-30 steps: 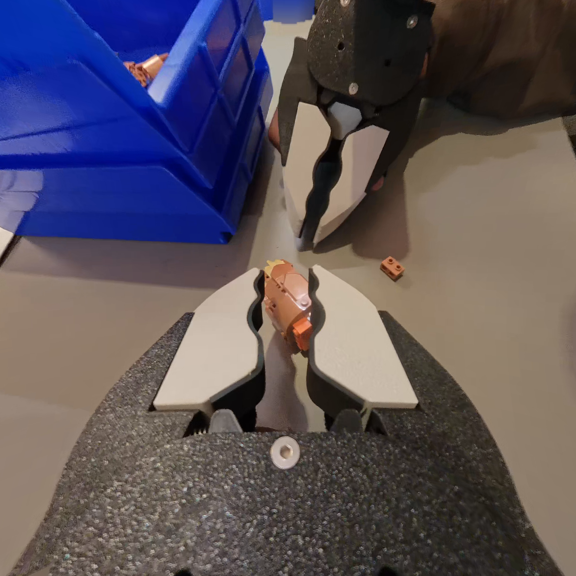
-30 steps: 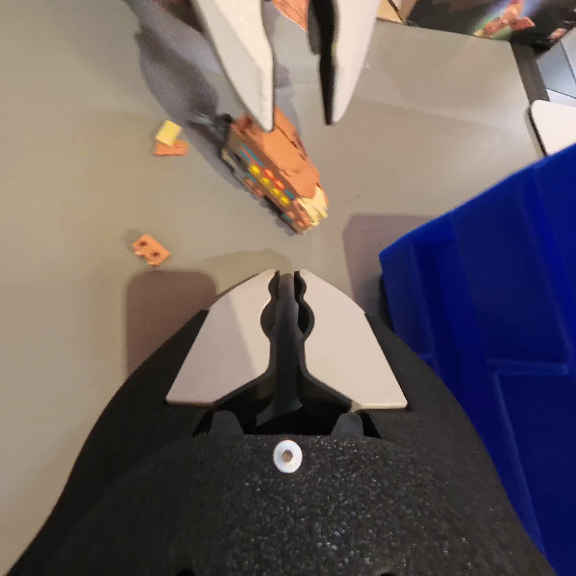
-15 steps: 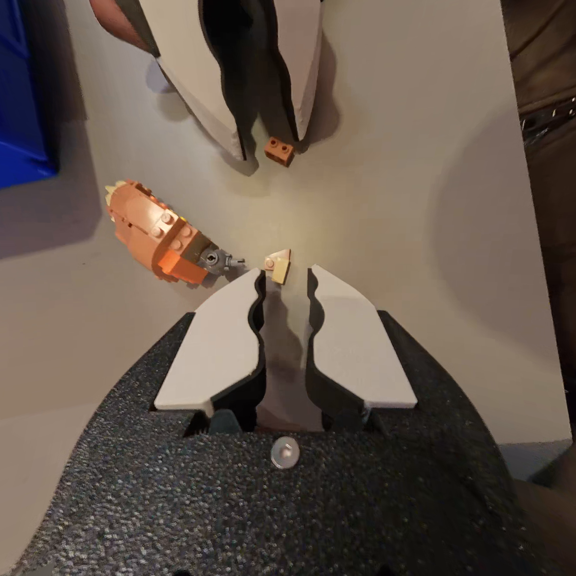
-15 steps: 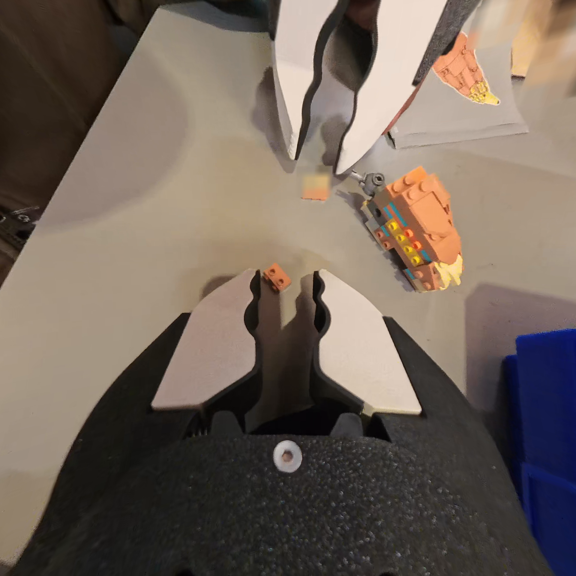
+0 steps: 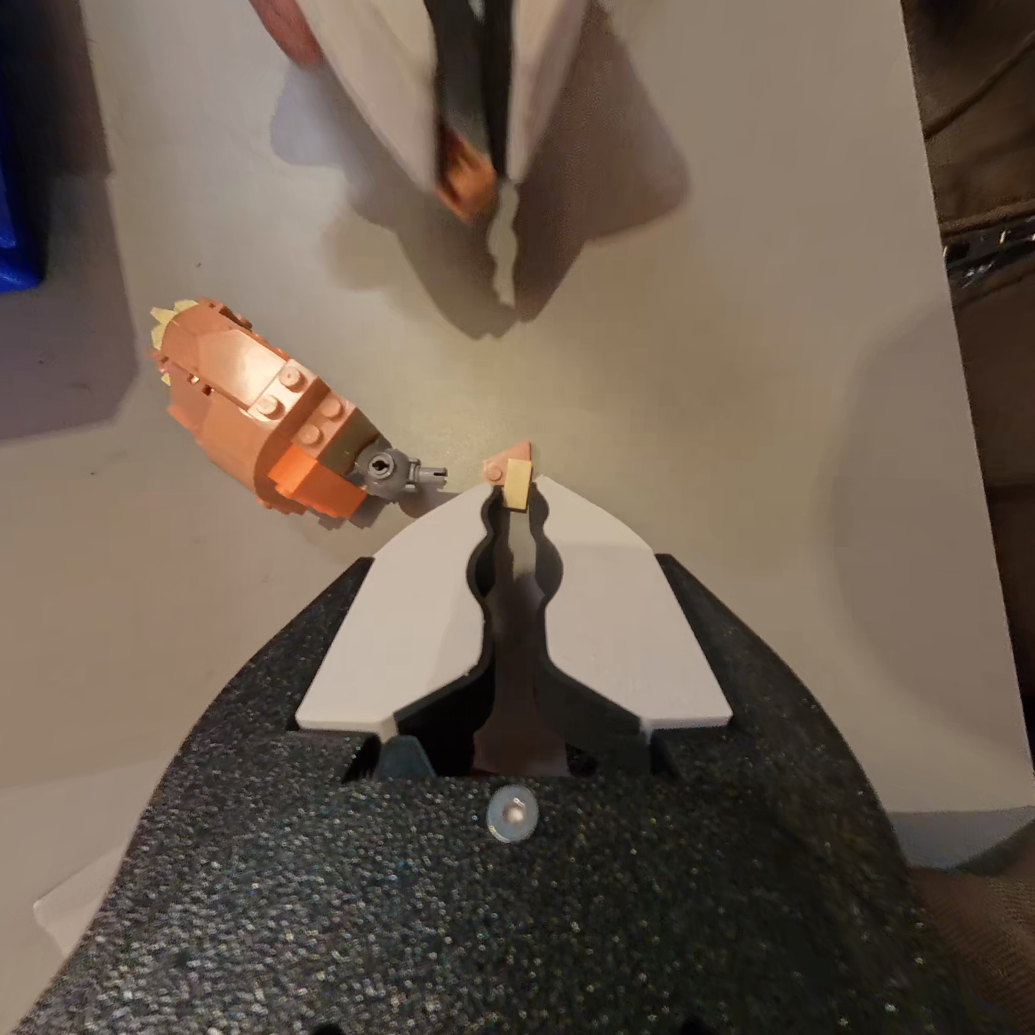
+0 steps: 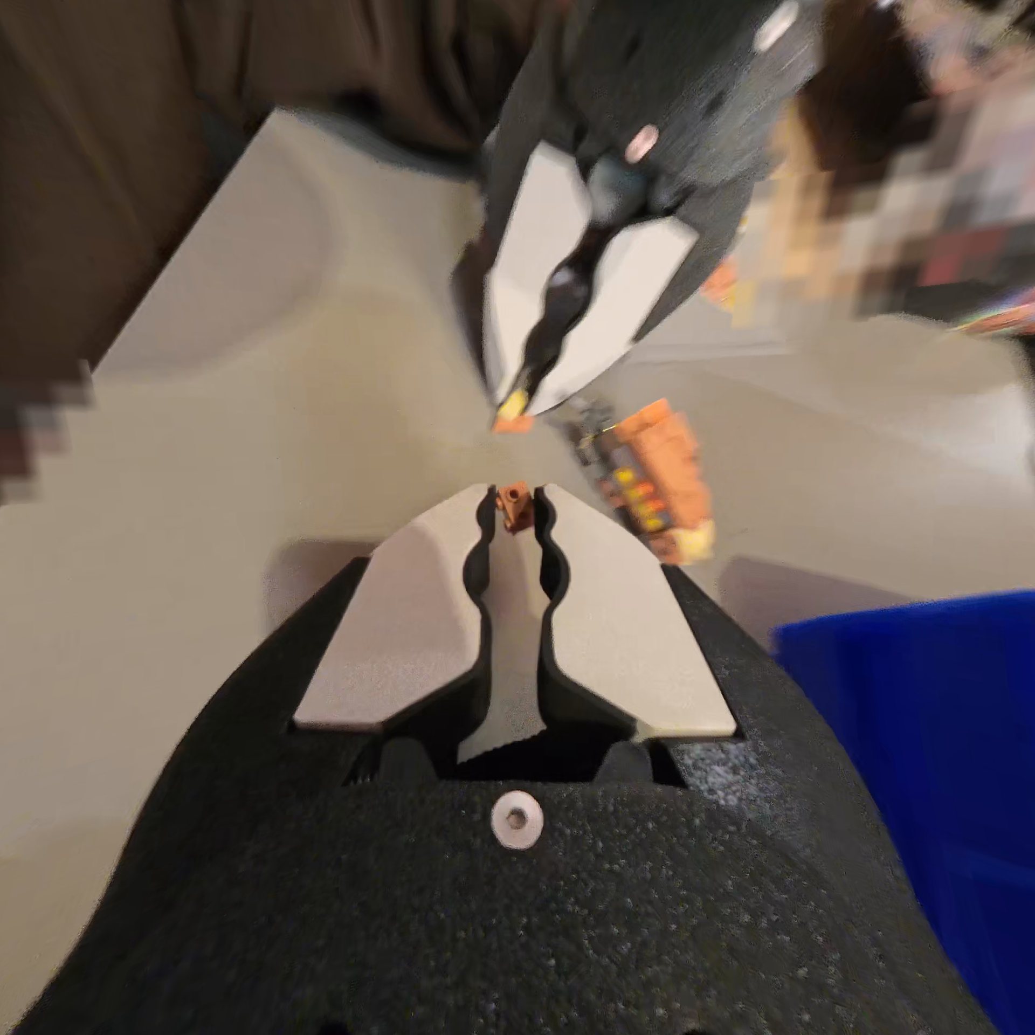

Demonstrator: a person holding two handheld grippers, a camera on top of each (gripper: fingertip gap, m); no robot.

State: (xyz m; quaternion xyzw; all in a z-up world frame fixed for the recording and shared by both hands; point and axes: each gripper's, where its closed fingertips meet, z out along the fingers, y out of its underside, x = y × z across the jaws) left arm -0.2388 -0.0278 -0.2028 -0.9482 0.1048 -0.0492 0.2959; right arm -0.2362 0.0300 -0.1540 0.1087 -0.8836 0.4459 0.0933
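My left gripper (image 5: pixel 514 486) is shut on a small tan-and-orange brick piece (image 5: pixel 512 476) at its fingertips, low over the grey table (image 5: pixel 700 364). An orange brick-built body (image 5: pixel 252 414) with a grey pin at its near end lies just to its left. My right gripper (image 6: pixel 515 493) is shut on a small orange two-stud brick (image 6: pixel 515 507) and is raised off the table. Each gripper shows in the other's view, blurred: the right one (image 5: pixel 481 185) with its brick, the left one (image 6: pixel 518 406) with its piece. The brick body also shows in the right wrist view (image 6: pixel 655 476).
A blue bin stands at the right of the right wrist view (image 6: pixel 918 756) and at the left edge of the left wrist view (image 5: pixel 17 168). The table's edge runs along the right of the left wrist view, with a person's dark clothing (image 5: pixel 985 224) beyond it. Tip to tip, the grippers are about 8 centimeters apart.
Both grippers have closed: the left on the tan-and-orange piece, the right on the two-stud brick. The right gripper has lifted off the table. A second ago the left held the brick body.
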